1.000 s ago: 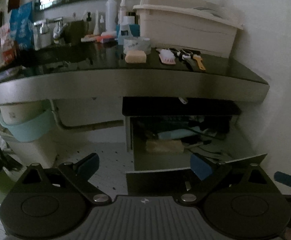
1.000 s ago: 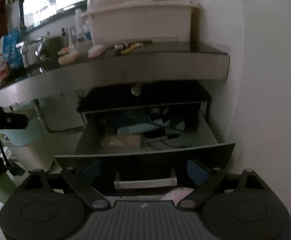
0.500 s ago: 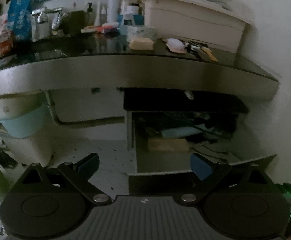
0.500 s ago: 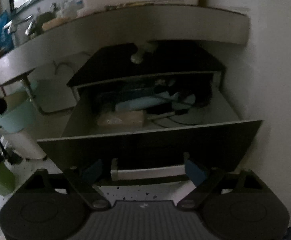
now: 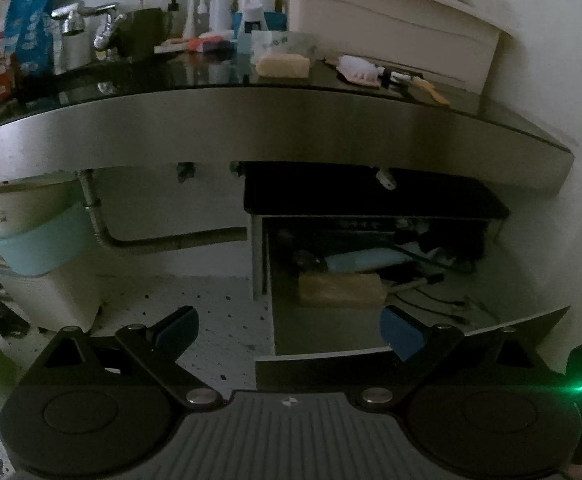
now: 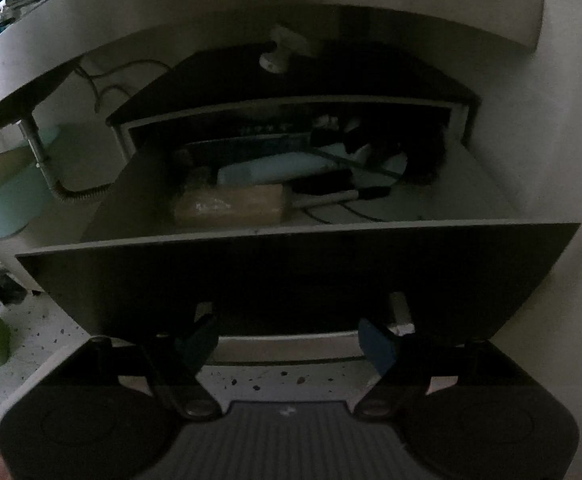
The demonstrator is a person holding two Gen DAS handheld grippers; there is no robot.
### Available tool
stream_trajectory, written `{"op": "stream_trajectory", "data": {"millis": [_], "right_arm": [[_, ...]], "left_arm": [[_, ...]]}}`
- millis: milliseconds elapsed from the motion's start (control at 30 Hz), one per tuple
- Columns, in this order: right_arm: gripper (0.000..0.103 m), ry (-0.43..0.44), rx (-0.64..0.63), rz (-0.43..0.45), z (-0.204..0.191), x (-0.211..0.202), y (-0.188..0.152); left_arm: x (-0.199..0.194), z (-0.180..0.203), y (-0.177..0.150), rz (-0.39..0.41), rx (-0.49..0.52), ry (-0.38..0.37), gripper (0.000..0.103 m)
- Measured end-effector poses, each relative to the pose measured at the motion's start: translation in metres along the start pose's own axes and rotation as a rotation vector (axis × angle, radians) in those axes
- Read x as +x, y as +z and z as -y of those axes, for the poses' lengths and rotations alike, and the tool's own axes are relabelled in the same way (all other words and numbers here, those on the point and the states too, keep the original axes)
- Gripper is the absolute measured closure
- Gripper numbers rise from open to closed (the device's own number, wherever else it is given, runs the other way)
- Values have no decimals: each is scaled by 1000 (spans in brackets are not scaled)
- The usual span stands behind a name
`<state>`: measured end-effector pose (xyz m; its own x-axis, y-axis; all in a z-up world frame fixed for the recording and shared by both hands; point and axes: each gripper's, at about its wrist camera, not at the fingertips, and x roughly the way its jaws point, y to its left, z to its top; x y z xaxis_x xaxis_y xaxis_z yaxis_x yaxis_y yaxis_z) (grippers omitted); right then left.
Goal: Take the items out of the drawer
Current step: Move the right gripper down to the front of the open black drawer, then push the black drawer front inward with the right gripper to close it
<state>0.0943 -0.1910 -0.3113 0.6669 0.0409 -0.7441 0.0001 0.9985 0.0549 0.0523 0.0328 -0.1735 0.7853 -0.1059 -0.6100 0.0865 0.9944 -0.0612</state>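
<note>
Right wrist: right gripper [image 6: 287, 340] closing, empty; drawer [image 6: 291, 268] holds tan, possibly spongy block [image 6: 231, 206].

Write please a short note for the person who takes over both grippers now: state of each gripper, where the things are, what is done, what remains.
Left gripper: open, empty, short of the drawer.
Right gripper: jaws closing, nothing gripped, the drawer handle just ahead between them.
Drawer: already pulled out.
Inside: tan block, pale blue tube, dark cables; the rest too dark to name.
Done: drawer open.
Left: take the items out; none is lifted yet.
</note>
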Motion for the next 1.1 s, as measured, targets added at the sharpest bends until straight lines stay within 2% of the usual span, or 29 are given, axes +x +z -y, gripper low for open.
{"op": "stream_trajectory", "data": {"millis": [333, 733, 1100], "right_arm": [[26, -14, -14, 16, -1, 21, 8], [25, 16, 1, -19, 2, 28, 10], [25, 22, 5, -11, 4, 37, 14]], "left_arm": [[8, 14, 1, 7, 54, 8, 5], [16, 20, -5, -40, 42, 4, 5], [16, 25, -7, -42, 60, 8, 5]]}}
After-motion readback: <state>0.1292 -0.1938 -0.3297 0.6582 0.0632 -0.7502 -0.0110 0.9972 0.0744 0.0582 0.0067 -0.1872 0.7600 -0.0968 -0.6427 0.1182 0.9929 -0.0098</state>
